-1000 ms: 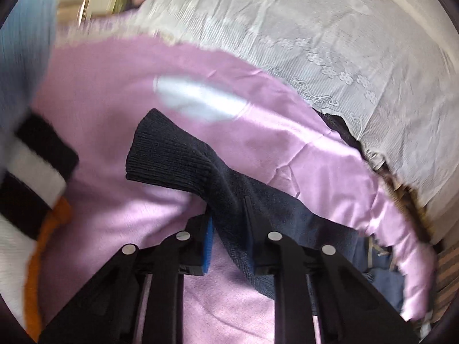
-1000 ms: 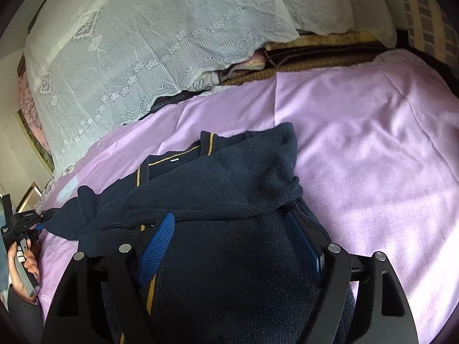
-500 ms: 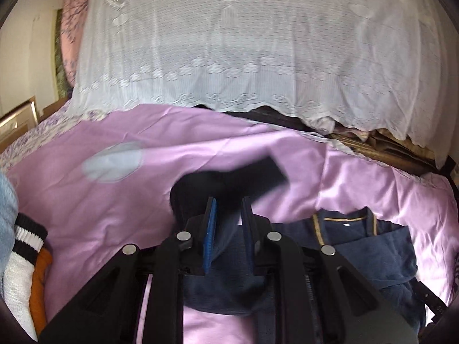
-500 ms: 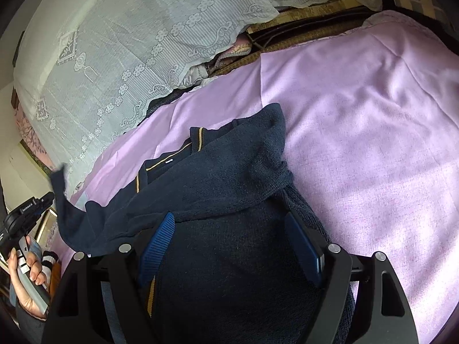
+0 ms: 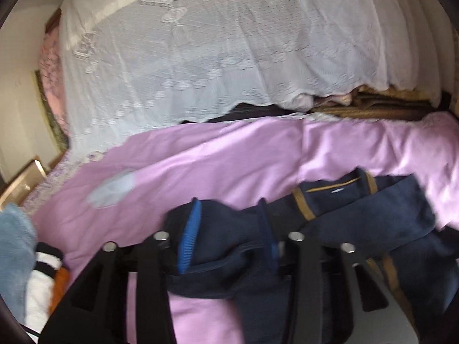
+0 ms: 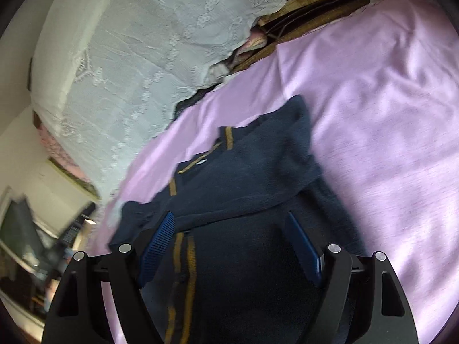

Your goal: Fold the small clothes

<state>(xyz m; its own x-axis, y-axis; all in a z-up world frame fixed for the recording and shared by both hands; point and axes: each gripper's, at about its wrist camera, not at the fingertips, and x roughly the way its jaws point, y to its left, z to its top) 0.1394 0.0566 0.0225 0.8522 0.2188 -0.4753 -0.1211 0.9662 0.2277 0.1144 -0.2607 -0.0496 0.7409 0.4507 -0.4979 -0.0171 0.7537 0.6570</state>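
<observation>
Far left edge of bed: pile of clothes (image 5: 31, 272), blue, striped, orange. Left hand-held gripper (image 5: 229, 229): jaws opening, navy sleeve (image 5: 221, 238) lying loose between the pads. Navy sweater (image 6: 243, 189), tan-trimmed collar, lies on the lilac bedsheet (image 6: 387, 100). Right hand-held gripper (image 6: 229, 246): jaws wide over the sweater body, gripping nothing.

Bare purple sheet (image 6: 387, 132) right of the navy sweater (image 6: 252, 177); white lace-covered pile (image 5: 229, 51) seemingly blocks beyond.

both wrist cameras look close, downward over one navy sweater (image 5: 373, 218) (image 6: 243, 189).
</observation>
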